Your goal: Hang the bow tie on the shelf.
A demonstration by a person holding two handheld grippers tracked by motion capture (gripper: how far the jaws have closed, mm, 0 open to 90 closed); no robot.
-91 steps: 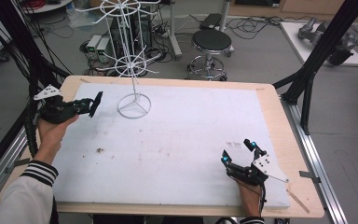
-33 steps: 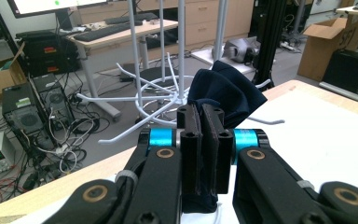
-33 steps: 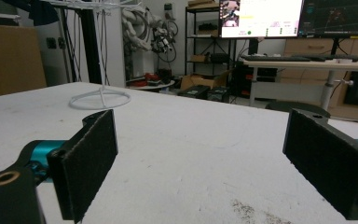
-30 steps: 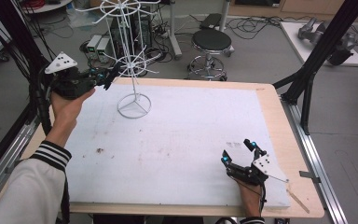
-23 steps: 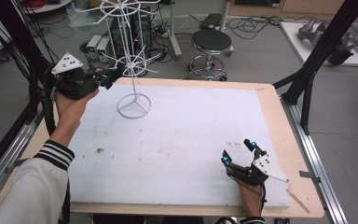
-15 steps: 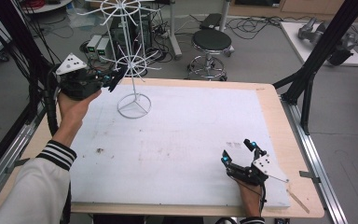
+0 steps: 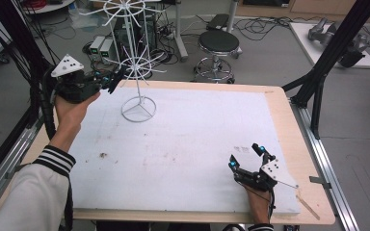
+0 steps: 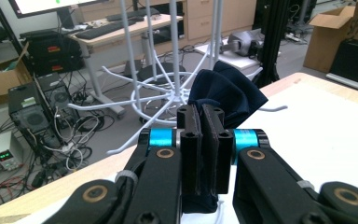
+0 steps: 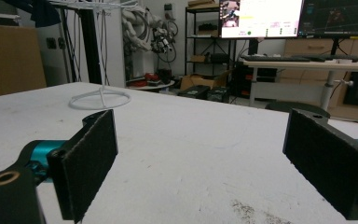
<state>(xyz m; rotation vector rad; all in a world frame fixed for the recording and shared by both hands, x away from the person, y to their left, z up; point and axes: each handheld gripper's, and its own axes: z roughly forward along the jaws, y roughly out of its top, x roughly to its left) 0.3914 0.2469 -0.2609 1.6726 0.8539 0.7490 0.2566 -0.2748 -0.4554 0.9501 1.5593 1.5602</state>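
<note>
I have the left gripper (image 8: 200, 140) raised at the far left corner of the table, its jaws pinched tight on a dark navy piece of cloth (image 8: 226, 91) that bunches just ahead of the tips, right against the lower ring of prongs on the white wire rack (image 7: 136, 72). I judge I'm in the middle of hanging it; next I must ease the cloth over a prong and let go. The left gripper view shows the cloth, which the high view barely resolves. My right gripper (image 7: 248, 161) rests on the white foam tabletop (image 7: 188, 139), jaws spread wide and empty, the rack's base ring far ahead of it.
</note>
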